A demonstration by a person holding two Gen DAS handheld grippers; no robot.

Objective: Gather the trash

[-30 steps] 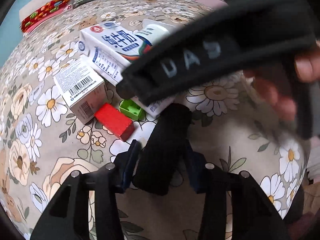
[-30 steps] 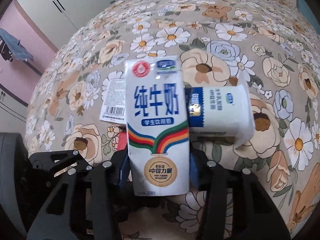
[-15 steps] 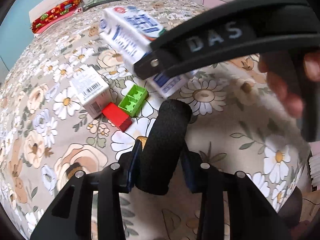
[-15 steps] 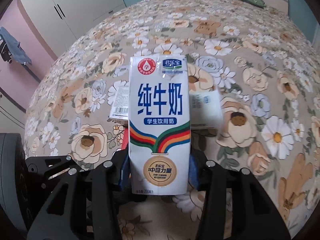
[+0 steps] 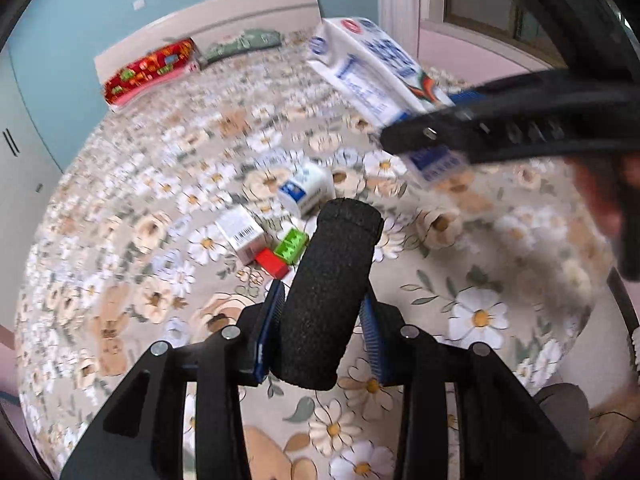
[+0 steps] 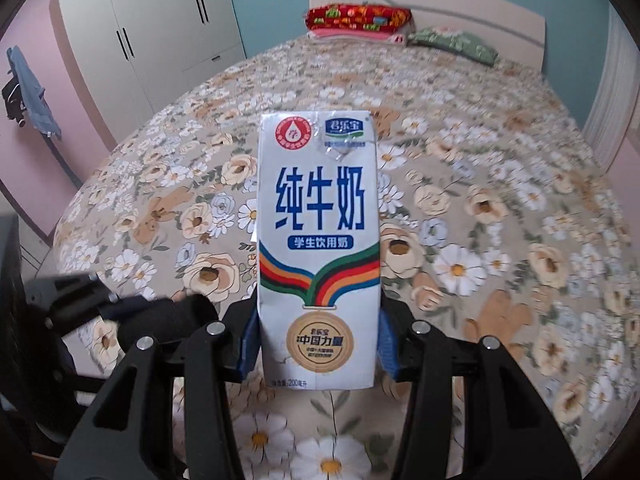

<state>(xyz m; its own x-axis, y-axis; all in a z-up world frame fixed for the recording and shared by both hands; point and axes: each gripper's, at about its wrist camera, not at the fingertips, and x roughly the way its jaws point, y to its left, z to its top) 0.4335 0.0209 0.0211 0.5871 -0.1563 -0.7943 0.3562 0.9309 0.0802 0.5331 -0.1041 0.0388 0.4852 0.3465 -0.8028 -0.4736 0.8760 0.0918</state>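
Bed: soft floral quilt, yielding support.
Milk carton: waxed card, smooth, likely light and crushable; held upright above bed, right gripper jaws clenched on lower side walls; grip low, gently.
Black foam cylinder: spongy, grippy; left gripper jaws clamped on it, off bed.
Yogurt cup, barcode box, red block, green block: on quilt, rigid, small.

The milk carton reads 纯牛奶, 学生饮用奶, 君乐宝, 中国力量 and 200毫升
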